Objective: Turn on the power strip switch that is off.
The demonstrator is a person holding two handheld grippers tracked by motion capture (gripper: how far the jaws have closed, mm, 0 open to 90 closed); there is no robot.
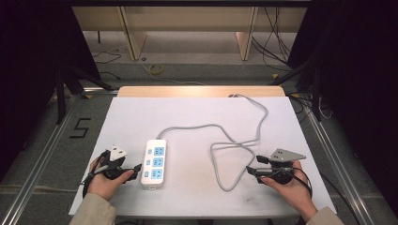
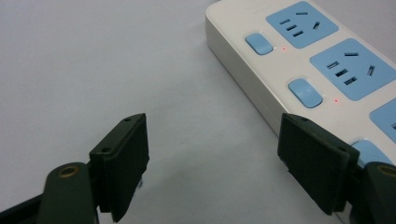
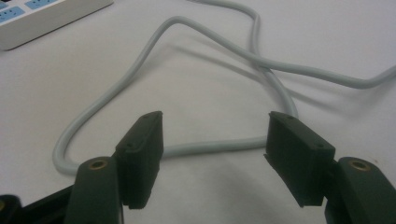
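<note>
both claws gape with nothing in them: the left claw (image 1: 136,169) sits just beside the power strip (image 1: 154,163) near the counter's (image 1: 141,112) front, the right claw (image 1: 251,169) by the grey cable (image 1: 220,161) loop. best approach: square up, close slowly. open room lies behind the strip; front edge close.

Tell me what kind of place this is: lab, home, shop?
Likely a lab recording station: a white-covered table inside dark curtains, loose cables on the bare floor, and a taped number marker beside the table.
</note>
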